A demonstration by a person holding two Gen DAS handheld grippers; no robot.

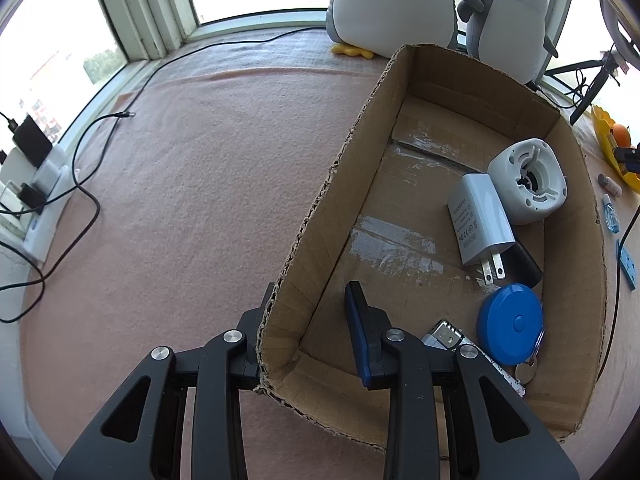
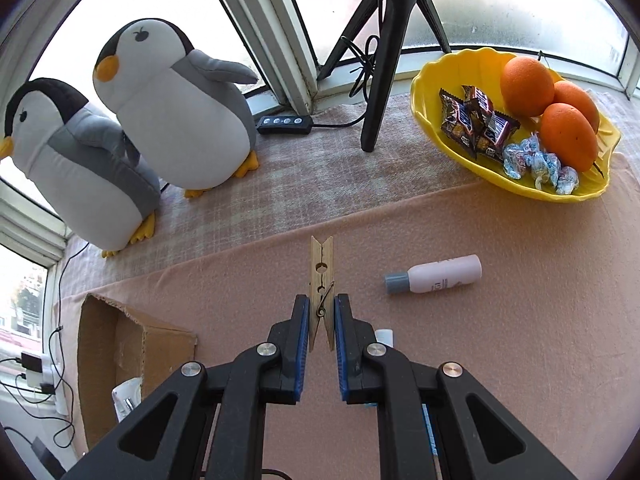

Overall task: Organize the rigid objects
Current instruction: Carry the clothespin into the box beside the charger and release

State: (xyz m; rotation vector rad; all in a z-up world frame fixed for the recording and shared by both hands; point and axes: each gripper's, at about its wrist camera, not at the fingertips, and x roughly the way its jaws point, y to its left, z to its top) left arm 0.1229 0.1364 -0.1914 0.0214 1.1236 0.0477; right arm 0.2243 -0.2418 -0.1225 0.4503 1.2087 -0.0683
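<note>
A pink blanket covers the whole surface. On it sits the open cardboard box, whose near left wall is clamped between the pads of the left gripper, one finger outside and one inside. Two plush penguins stand against the window behind the box, and a black tripod stands on the sill beside a yellow bowl of oranges and sweets. Inside the box, crowded toward its right wall, lie a white round housing, a blue disc and a white plug adapter. A white bottle lies on the blanket just right of the right gripper, which is clenched on a wooden clothespin, lifted above the blanket, the box down to its left
</note>
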